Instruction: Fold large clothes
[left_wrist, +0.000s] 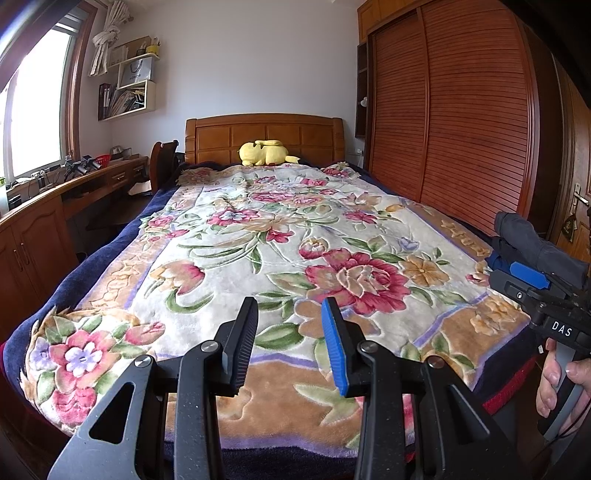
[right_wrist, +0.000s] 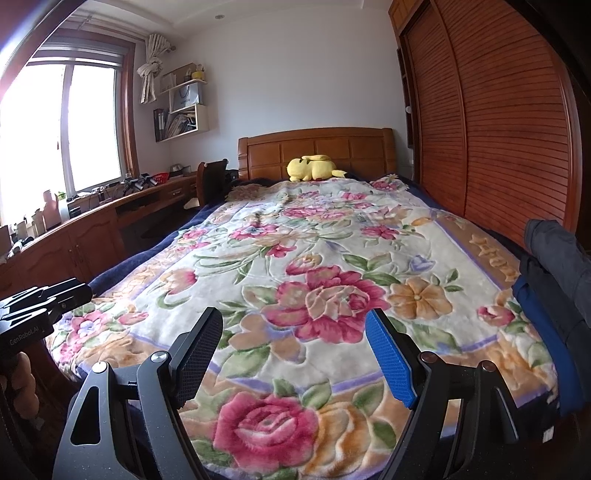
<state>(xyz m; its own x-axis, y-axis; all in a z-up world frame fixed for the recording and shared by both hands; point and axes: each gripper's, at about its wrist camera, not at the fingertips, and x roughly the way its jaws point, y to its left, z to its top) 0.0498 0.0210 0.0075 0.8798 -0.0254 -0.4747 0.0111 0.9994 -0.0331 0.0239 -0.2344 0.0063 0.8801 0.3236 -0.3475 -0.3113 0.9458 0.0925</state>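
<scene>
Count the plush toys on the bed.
1: a yellow plush toy lies at the head of the bed, against the wooden headboard. None elsewhere on the blanket; others could be hidden.

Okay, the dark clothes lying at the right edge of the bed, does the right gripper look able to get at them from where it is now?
Probably yes. The dark clothes lie on the right edge of the bed, and the right gripper hangs open and empty over the floral blanket, with nothing between them. It would need to swing right.
</scene>
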